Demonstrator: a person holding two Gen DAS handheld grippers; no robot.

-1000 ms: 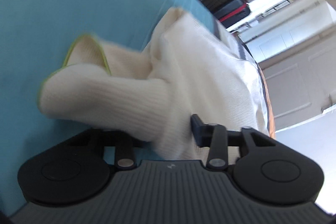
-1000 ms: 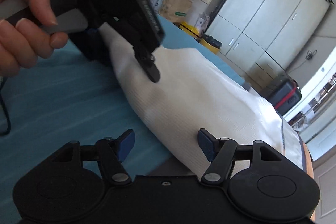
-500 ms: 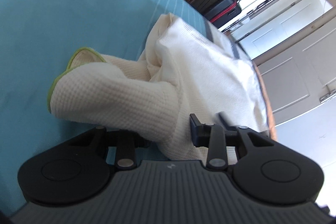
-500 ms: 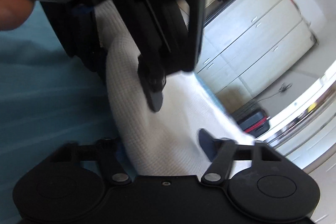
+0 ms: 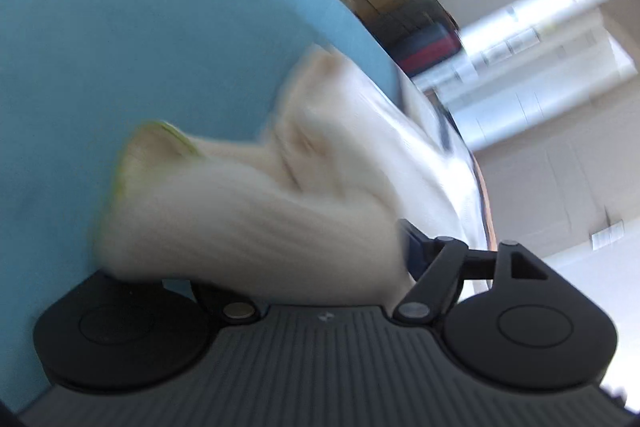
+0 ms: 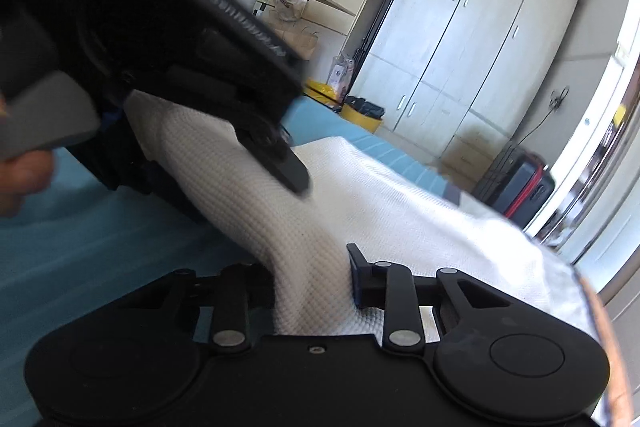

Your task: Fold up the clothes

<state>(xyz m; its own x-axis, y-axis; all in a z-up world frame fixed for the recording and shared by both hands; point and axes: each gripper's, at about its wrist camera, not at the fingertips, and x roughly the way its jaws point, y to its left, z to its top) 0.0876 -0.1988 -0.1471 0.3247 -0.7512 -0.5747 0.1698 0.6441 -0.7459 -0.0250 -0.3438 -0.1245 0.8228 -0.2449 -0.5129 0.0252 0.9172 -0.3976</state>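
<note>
In the blurred left wrist view, the left tongs (image 5: 308, 259) gripped a bunched fold of the cream waffle-knit garment with a thin green edge (image 5: 256, 223). The cloth filled the gap between the jaws and hid the left finger, while only the tip of the right finger (image 5: 412, 247) showed against it. Ahead and to the left of these tongs lay the blue bed cover (image 5: 120, 47), and the rest of the garment trailed away ahead and to the right.

In the right wrist view, a hand (image 6: 20, 183) at the far left held the grey trigger of the left tool, whose black body loomed ahead and left of the right tongs (image 6: 312, 279). The garment ran from under that tool down into the right tongs, which were clamped on it, the right finger (image 6: 360, 279) pressed against the cloth and the left finger covered. Ahead to the right stood pale wardrobe doors (image 6: 460, 59) and a dark suitcase with a red stripe (image 6: 520, 183).
</note>
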